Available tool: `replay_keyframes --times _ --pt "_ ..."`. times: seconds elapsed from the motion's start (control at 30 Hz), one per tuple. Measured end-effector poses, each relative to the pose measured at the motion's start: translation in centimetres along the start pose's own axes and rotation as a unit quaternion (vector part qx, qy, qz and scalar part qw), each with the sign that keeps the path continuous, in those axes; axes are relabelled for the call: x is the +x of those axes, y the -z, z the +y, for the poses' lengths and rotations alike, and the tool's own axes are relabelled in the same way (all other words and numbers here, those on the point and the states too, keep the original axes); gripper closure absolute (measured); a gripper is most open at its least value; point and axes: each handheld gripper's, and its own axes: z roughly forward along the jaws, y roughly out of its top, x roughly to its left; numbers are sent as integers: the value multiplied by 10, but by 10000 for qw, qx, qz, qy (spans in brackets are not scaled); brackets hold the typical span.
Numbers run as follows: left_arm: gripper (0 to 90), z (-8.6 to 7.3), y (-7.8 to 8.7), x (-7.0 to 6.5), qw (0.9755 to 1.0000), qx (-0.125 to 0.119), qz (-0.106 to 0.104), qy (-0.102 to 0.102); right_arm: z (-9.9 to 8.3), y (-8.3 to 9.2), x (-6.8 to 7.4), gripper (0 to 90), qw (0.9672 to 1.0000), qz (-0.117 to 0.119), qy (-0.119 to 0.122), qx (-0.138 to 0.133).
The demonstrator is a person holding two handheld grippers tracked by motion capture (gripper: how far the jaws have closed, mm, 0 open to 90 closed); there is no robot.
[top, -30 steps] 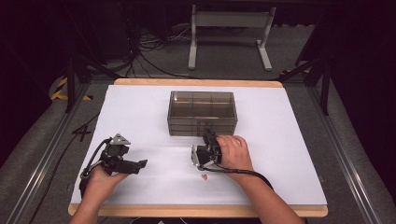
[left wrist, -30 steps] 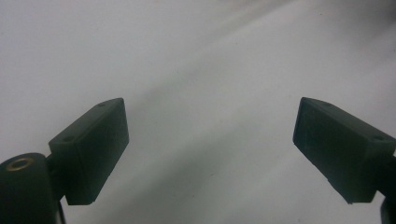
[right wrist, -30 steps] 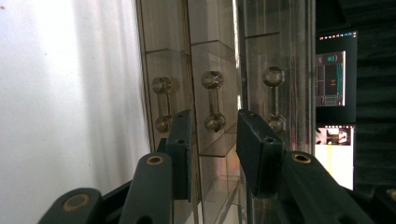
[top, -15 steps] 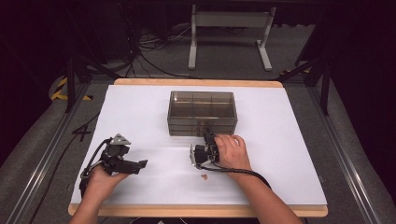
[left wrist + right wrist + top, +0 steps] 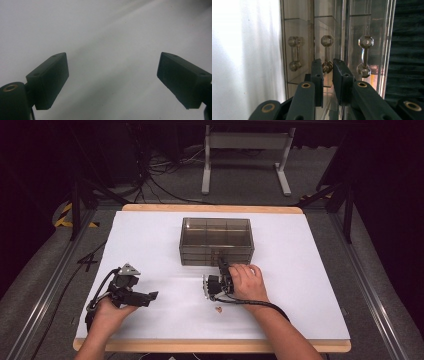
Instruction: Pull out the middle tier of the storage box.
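Observation:
A smoky clear drawer box (image 5: 216, 240) stands mid-table, its front with three drawers toward me. My right gripper (image 5: 222, 265) is turned on its side and reaches that front. In the right gripper view its jaws (image 5: 328, 65) are nearly together with the lower knob of the middle drawer's handle (image 5: 327, 53) pinched between them. The handles of the other two drawers (image 5: 295, 53) (image 5: 365, 55) sit on either side. My left gripper (image 5: 153, 295) rests low over the white table at the front left, its fingers (image 5: 50, 80) wide apart with nothing between them.
A small brown object (image 5: 219, 309) lies on the white tabletop (image 5: 310, 285) just in front of my right hand. The wooden table edge (image 5: 210, 345) runs along the front. Behind the table are cables and a white stand (image 5: 245, 155).
My right gripper has crept slightly forward to the box front. The left gripper has stayed where it was.

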Motion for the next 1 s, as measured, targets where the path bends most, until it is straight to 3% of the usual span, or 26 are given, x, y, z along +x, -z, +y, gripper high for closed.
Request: replay_keyframes --times 0.33,1.0 --pt "108 0 1 1 10000 -13 7 -2 0 2 2 804 10000 -80 52 4" --pt "108 0 0 0 10000 12 22 -7 -3 28 11 804 9996 -88 197 -200"
